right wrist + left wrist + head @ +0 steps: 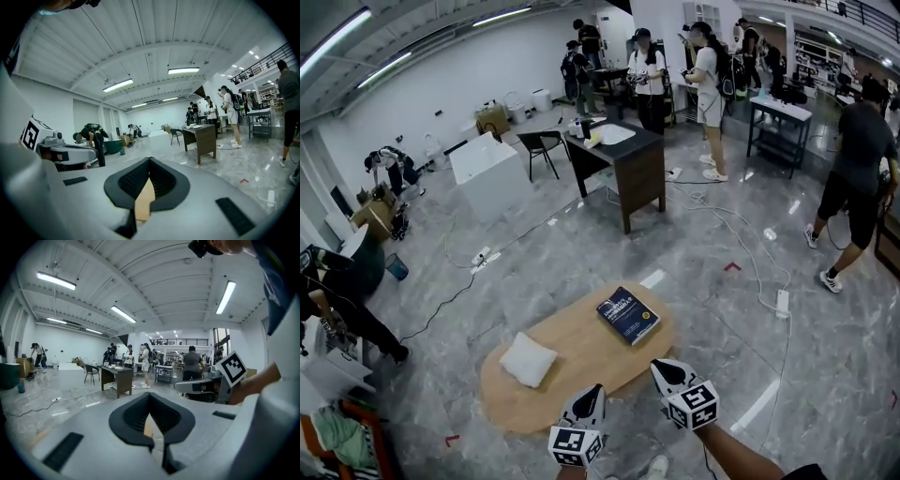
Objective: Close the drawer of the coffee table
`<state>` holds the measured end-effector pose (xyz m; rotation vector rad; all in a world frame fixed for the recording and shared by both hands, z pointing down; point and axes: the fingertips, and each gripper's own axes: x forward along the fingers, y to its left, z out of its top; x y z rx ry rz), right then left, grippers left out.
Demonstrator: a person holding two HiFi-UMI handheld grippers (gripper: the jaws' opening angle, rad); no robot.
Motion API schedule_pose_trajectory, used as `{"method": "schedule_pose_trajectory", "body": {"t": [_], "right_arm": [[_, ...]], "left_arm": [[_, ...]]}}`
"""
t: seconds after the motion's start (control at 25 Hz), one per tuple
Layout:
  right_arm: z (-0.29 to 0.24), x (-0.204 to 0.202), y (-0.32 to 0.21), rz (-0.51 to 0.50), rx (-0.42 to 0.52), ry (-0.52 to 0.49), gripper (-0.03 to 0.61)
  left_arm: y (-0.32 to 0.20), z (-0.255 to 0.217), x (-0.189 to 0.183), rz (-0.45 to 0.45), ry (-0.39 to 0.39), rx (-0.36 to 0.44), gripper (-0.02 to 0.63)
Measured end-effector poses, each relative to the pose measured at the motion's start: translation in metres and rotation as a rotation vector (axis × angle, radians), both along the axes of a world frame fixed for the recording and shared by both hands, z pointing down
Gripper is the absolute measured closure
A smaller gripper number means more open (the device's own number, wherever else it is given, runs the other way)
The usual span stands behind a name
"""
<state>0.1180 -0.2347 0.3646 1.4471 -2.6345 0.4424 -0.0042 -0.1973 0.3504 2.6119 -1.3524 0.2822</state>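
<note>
In the head view, the oval wooden coffee table [581, 349] stands on the grey floor just in front of the person. A dark book [628, 315] lies near its right end and a white pillow [528, 359] near its left end. The left gripper [592, 390] and the right gripper [662, 368] hover side by side over the near edge of the table and touch nothing. The drawer itself does not show here. I judge it sits under the top on the near side, hidden by the board.

In the left gripper view, the jaws are pressed together at the tips and nothing is between them. Only a strip of wood colour shows through the gap behind the tips, probably the table top.

In the right gripper view, the jaws are likewise clenched and empty, with the same wood colour behind them.

The step in hand seems to be the approach, and the closing push is not yet begun. The next move calls for lowering one gripper to the drawer front and pressing it straight inward, so the drawer does not jam.
</note>
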Motion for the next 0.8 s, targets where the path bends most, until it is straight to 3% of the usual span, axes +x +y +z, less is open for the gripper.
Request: {"method": "schedule_pose_trajectory", "body": {"t": [0.44,0.8], "right_arm": [[-0.048,-0.014,0.011,-0.047,0.107,-0.019,0.568],[-0.088,-0.041,0.065,-0.064,0.174,-0.003,0.568]], "left_arm": [[0.015,-0.037,-0.017,-0.045,0.026,0.078,0.612],[0.063,-0.067,-0.043,-0.041,0.047,0.140,0.612]]}}
